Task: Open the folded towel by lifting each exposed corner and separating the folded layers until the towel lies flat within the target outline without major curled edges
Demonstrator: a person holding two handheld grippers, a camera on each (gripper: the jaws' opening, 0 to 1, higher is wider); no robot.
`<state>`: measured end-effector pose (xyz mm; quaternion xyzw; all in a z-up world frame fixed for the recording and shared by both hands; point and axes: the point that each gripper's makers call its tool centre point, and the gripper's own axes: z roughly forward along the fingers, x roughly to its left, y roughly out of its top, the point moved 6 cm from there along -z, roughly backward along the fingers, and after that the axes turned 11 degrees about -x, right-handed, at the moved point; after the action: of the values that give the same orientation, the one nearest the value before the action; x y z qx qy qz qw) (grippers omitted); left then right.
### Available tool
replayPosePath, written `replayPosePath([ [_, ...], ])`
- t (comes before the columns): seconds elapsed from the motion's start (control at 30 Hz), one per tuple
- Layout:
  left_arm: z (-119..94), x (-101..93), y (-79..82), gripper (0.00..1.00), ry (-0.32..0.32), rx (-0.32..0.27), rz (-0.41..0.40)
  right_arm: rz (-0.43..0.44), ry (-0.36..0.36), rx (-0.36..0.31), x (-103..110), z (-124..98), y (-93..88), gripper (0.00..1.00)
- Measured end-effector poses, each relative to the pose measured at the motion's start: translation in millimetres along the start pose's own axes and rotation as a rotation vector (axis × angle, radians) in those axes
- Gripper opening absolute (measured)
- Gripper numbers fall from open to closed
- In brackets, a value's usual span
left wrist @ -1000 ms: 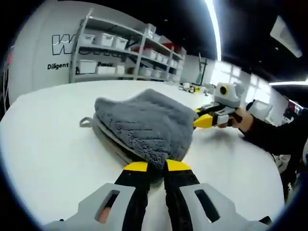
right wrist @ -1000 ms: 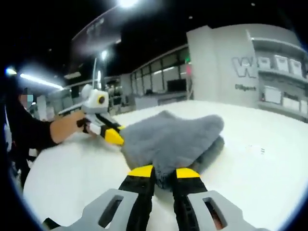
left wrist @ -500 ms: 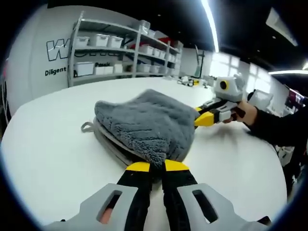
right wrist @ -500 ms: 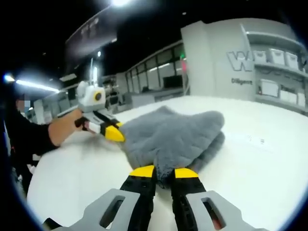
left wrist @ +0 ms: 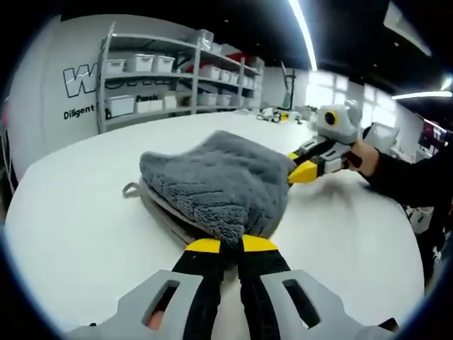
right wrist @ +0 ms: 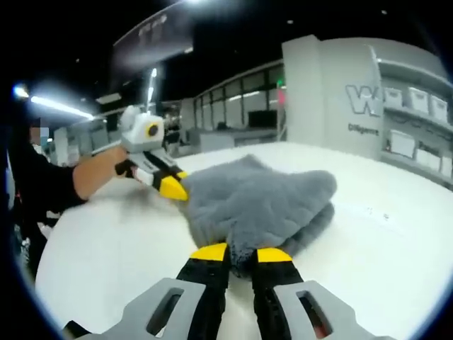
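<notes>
A grey fluffy towel (left wrist: 212, 180) lies folded on the white table (left wrist: 64, 227), its top layer pulled up off the lower layers (left wrist: 161, 207). My left gripper (left wrist: 231, 246) is shut on the near corner of that top layer. My right gripper (left wrist: 304, 171), held in a hand, is closed on the towel's right corner. In the right gripper view the towel (right wrist: 258, 202) bulges upward, and my right gripper (right wrist: 241, 253) pinches its near corner. My left gripper (right wrist: 173, 188) holds the towel's left corner there. A small loop tag (left wrist: 129, 189) sticks out at the left.
Metal shelves with white bins (left wrist: 159, 78) stand by a lettered wall beyond the table. Small items (left wrist: 274, 115) sit at the table's far edge. A person's dark sleeve (left wrist: 407, 180) reaches in from the right. Bare table surrounds the towel (right wrist: 106, 248).
Both grippers stay shut on their towel corners. The hands have shifted a little, and the left gripper looks slightly higher and nearer in the right gripper view.
</notes>
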<state>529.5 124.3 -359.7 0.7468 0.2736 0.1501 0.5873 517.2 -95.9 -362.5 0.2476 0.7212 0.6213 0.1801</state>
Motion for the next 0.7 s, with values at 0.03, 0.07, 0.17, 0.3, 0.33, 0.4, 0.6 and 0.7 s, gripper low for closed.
replayPosePath([
  [0.03, -0.6, -1.5, -0.3, 0.05, -0.005, 0.001, 0.002, 0.000, 0.001, 0.001, -0.1, -0.6, 0.0, 0.07],
  [0.07, -0.8, -2.2, -0.4, 0.05, -0.008, 0.002, 0.004, 0.005, 0.002, 0.003, 0.3, -2.0, 0.0, 0.07],
  [0.17, -4.0, -10.1, -0.4, 0.05, -0.026, 0.008, 0.023, 0.022, 0.008, 0.015, 2.3, -6.0, -0.4, 0.07],
  [0.3, -5.9, -24.0, 2.3, 0.05, -0.015, 0.006, 0.046, 0.036, 0.024, 0.026, 6.5, -11.6, 0.4, 0.07],
  [0.33, -6.4, -25.1, 2.1, 0.05, -0.016, 0.009, 0.043, 0.035, 0.028, 0.027, 7.4, -12.8, 0.8, 0.07],
  [0.4, -7.7, -26.6, 0.2, 0.05, -0.017, 0.011, 0.034, 0.041, 0.032, 0.027, 9.2, -14.3, 1.1, 0.07],
  [0.6, -12.4, -35.8, -5.4, 0.05, -0.033, 0.004, 0.060, 0.051, 0.042, 0.031, 12.2, -19.1, -1.7, 0.07],
  [0.7, -13.2, -38.6, -6.7, 0.05, -0.042, 0.006, 0.061, 0.059, 0.042, 0.033, 12.6, -21.3, -2.7, 0.06],
])
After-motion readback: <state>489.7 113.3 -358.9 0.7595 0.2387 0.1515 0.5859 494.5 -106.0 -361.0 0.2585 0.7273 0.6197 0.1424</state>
